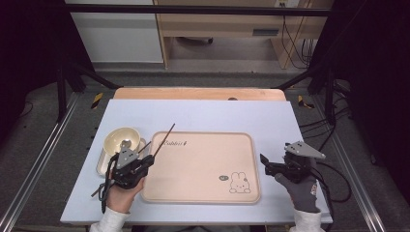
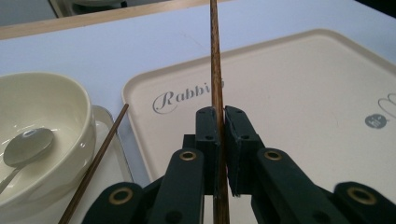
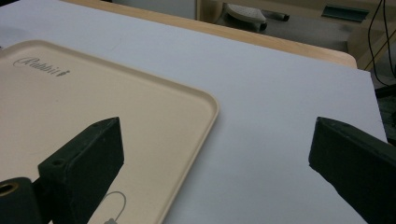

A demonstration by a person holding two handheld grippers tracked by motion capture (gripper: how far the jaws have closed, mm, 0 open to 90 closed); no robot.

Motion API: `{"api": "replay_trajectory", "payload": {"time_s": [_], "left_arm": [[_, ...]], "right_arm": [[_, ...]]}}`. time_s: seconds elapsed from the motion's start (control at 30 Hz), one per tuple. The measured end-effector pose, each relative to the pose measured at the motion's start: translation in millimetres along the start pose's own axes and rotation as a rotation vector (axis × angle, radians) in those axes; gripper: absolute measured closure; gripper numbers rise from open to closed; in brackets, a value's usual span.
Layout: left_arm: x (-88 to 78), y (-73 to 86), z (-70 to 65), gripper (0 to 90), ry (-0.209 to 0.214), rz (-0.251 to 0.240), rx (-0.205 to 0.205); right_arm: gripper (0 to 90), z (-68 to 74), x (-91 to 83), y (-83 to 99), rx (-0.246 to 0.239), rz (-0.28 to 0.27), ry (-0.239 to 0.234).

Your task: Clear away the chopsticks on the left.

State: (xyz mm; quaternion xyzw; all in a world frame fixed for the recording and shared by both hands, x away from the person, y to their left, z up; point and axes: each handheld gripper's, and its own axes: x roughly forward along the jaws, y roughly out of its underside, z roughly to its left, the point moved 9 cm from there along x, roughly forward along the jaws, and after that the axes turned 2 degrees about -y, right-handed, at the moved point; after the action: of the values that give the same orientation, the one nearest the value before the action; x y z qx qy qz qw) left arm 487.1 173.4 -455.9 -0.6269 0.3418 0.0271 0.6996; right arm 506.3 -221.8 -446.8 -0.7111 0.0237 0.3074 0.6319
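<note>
Chopstick [image 2: 215,70], brown wood: clamped between the jaws of the left gripper [image 2: 223,135], slanting above the beige tray's [image 1: 203,193] left edge. Right gripper [image 3: 215,154]: jaws wide apart, holding nothing, over the table beside the tray.

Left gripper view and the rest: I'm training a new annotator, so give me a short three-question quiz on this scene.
1. True or false: the left tongs are shut on a chopstick.
2. Where is the spoon? A) on the tray B) in the bowl C) in the right tongs
3. In a word, how do the right tongs stand?

Key:
1. True; the pads clamp the chopstick, which points out over the beige tray.
2. B; it rests in the cream bowl, beside a second chopstick.
3. Open, with nothing between them, above the table.
</note>
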Motion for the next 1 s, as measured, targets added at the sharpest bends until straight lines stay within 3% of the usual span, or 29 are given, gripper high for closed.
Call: {"api": "replay_trajectory", "payload": {"time_s": [0.17, 0.27, 0.53, 0.8, 1.0], "left_arm": [[2.8, -5.9, 0.0, 84.6, -0.032, -0.012, -0.034], [4.9, -7.6, 0.9, 84.5, -0.042, -0.022, -0.085], [12.0, -11.4, -4.0, 84.5, -0.100, -0.048, -0.145], [19.3, 0.9, -2.3, 84.5, -0.186, -0.050, -0.221], [27.3, 13.1, -3.0, 84.5, -0.217, -0.037, -0.238]], "right_arm": [[3.6, -1.6, -2.3, -1.4, 0.008, -0.010, -0.001], [3.8, -2.2, -2.4, -1.7, 0.003, -0.013, 0.000], [3.9, -2.6, -3.0, -1.9, 0.009, -0.016, -0.001], [4.0, -2.3, -3.0, -1.9, 0.005, -0.017, -0.004], [4.1, -1.7, -2.8, -1.4, 0.004, -0.013, -0.007]]}}
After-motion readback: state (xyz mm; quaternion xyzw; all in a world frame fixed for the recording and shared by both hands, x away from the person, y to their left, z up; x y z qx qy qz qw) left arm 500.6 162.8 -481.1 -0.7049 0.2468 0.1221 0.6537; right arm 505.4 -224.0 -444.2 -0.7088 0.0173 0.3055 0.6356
